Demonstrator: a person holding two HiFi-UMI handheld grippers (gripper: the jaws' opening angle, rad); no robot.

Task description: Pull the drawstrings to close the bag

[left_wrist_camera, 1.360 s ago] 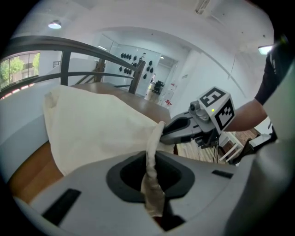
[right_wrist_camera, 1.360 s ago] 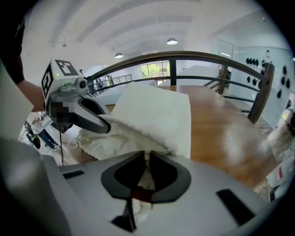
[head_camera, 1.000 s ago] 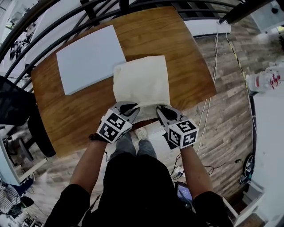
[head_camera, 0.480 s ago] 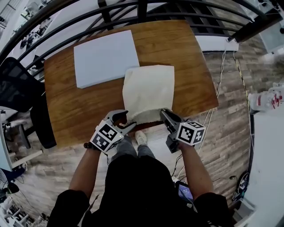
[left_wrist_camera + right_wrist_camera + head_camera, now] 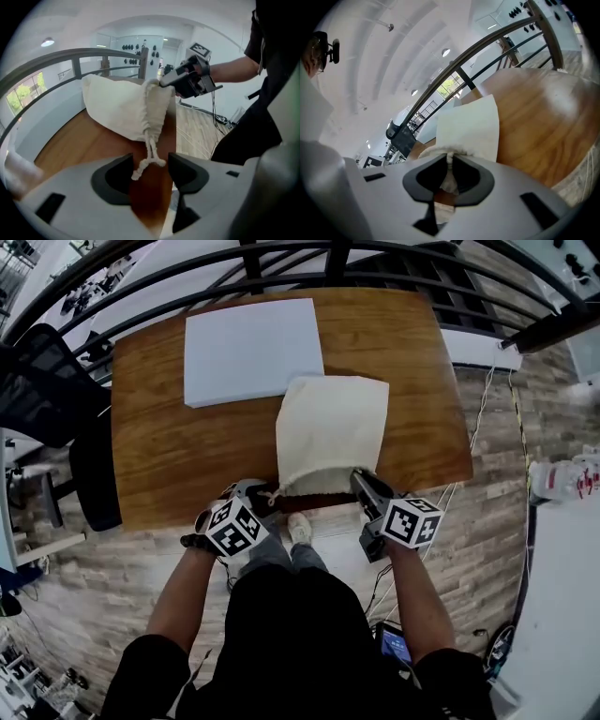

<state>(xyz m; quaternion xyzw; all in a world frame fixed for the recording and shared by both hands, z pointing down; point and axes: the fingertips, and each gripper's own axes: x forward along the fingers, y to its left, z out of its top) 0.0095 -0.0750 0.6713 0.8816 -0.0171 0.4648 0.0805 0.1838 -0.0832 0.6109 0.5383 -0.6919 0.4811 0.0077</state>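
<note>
Left claw (image 5: 149, 174) has backed away, jaws just opened around drawstring (image 5: 150, 149); right claw (image 5: 449, 174) pinches other drawstring (image 5: 449, 161).

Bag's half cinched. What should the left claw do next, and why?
Probably close the left claw on the knotted white drawstring: its jaws have just been opening, the cord lies unpinched between them, while the right claw grips the cream cloth bag's mouth.

The left gripper (image 5: 150, 172) is letting go: its jaws have just been opening, and the knotted end of the drawstring (image 5: 149, 161) is now lying loose between them, no longer pinched. The gripper is drawing away from the bag (image 5: 330, 427), out along the near edge of the table (image 5: 187, 465). The bag's mouth (image 5: 314, 491), wide a second ago, is now looking gathered and narrow.
</note>
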